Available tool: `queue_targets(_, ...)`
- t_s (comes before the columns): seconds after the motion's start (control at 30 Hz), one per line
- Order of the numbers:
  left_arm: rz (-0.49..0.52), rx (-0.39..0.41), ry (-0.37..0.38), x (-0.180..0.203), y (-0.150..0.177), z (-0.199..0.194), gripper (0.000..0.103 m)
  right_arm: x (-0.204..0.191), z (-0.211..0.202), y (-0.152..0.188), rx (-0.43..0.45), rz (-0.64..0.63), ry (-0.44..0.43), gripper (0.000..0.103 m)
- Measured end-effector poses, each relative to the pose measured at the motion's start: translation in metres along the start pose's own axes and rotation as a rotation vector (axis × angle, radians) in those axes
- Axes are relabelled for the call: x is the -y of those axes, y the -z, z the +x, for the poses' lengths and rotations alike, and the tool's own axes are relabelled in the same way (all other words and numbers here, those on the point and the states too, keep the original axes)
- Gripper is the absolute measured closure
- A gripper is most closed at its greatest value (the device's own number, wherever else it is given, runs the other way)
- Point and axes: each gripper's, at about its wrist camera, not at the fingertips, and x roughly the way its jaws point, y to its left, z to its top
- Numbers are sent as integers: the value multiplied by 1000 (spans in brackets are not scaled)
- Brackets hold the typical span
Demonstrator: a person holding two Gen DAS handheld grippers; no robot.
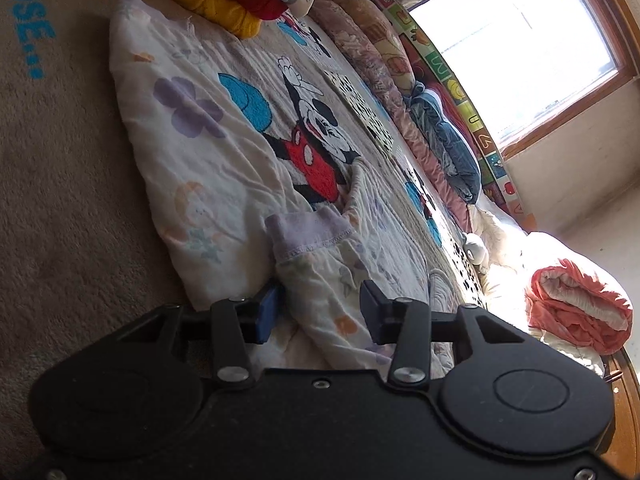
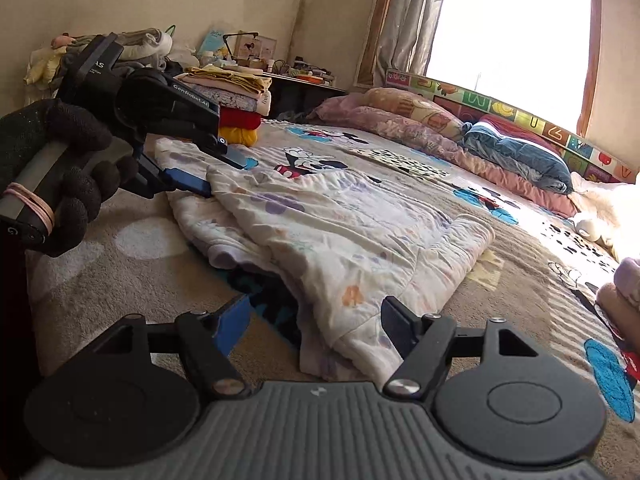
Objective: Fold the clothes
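ITEM: garment [image 2: 320, 232], white quilted cloth w/ pale purple and orange flower print, lilac cuff [image 1: 308, 232]. Lies crumpled on the Mickey-print blanket [image 2: 400, 148], one side doubled over; a near hem hangs toward the camera in the right wrist view.

STEP (judged): early fold; both tools at edges of the garment, apparently seeking fresh holds. Fold not flat yet.

L gripper [image 1: 320, 308]: jaws part open, cloth lying between them; pads not seen pressing on it. In the right wrist view its tips sit at the garment's far corner.

R gripper [image 2: 316, 324]: jaws wide apart, hem between, no pinch.

NEXT (judged): each needs to close on its edge, both layers caught, then lift and carry across evenly; thick quilting may slip or bunch.

Also: folded stack [image 2: 236, 96] behind.
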Motion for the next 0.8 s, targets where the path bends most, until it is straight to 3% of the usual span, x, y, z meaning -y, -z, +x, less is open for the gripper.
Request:
queue_targets(0.3, 31, 56, -32, 3, 1, 5, 66, -5, 19, 2, -39, -7, -85, 29)
queue_targets(0.4, 80, 76, -2, 13, 0, 0, 88, -3, 21, 2, -45, 8, -102, 29)
queue_targets(0.5, 108, 90, 50, 30, -4, -7, 93, -4, 21, 2, -48, 5, -114, 29)
queue_targets(0.8, 237, 84, 125, 118, -15, 6, 95, 5, 10, -3, -6, 64, -109, 29)
